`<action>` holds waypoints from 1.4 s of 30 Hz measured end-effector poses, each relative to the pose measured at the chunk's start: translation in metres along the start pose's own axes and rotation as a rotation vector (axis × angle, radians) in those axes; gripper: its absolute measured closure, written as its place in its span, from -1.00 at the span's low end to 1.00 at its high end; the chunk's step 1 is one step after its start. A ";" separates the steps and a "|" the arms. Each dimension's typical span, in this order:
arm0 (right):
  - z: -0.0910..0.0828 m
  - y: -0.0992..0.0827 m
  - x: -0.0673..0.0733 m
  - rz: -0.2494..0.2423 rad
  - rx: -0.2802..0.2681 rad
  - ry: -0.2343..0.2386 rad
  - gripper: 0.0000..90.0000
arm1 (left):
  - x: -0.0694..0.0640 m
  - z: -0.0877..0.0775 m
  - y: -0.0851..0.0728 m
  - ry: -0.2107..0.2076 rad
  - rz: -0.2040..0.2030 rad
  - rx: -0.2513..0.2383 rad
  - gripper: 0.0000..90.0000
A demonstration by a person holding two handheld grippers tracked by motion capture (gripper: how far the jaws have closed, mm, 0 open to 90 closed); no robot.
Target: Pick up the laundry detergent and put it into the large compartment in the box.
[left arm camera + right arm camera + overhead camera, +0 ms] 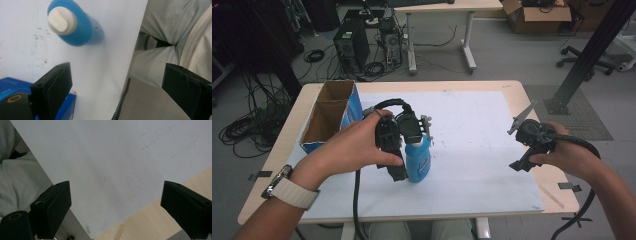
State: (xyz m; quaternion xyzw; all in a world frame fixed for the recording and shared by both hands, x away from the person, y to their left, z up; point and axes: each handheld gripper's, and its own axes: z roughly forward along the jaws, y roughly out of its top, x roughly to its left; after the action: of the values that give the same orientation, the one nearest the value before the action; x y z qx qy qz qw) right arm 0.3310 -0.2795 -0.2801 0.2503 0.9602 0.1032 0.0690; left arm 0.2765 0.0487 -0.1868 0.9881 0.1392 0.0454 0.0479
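Forearms in, blue bottle stands free

Left hand-held gripper (399,167) hovers over the blue bottle (418,160), jaws spread, nothing betw. them; bottle upright on the table (472,140), near a cardboard box (329,115). Right hand-held gripper (518,147) at the table's right edge, jaws wide, empty.

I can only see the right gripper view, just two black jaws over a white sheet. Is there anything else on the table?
Observer: Yes, a blue bottle with a white cap stands on the white sheet.
Operator: Is the other gripper grabbing it?
Observer: No. The left gripper hangs above it, jaws wide, nothing between them.
Operator: Anything else?
Observer: An open blue cardboard box sits at the table's left edge.
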 end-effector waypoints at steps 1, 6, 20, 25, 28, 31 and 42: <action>0.000 0.000 0.000 0.000 -0.003 0.002 -0.79 | 0.000 -0.002 0.001 0.000 -0.024 -0.003 -0.81; 0.000 -0.001 0.000 -0.003 -0.005 0.000 -0.78 | 0.006 -0.011 0.005 0.010 -0.123 -0.025 -0.84; -0.001 -0.002 0.000 -0.021 -0.011 -0.018 -0.76 | 0.015 -0.012 0.023 0.005 -0.385 -0.040 -0.86; -0.002 -0.003 -0.001 -0.017 -0.017 -0.022 -0.76 | 0.020 -0.012 0.027 0.020 -0.465 -0.049 -0.86; -0.002 -0.002 -0.001 -0.020 -0.018 -0.023 -0.76 | 0.023 -0.011 0.029 0.018 -0.508 -0.043 -0.86; -0.003 -0.002 -0.001 -0.019 -0.022 -0.023 -0.76 | 0.025 -0.010 0.031 0.013 -0.536 -0.032 -0.84; -0.004 -0.002 -0.001 -0.023 -0.032 -0.024 -0.76 | 0.036 -0.003 0.037 0.021 -0.661 -0.021 -0.83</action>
State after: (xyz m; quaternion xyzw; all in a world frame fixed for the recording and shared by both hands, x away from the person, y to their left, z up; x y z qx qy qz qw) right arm 0.3301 -0.2819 -0.2768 0.2394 0.9603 0.1150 0.0855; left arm 0.3209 0.0238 -0.1771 0.8884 0.4522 0.0389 0.0687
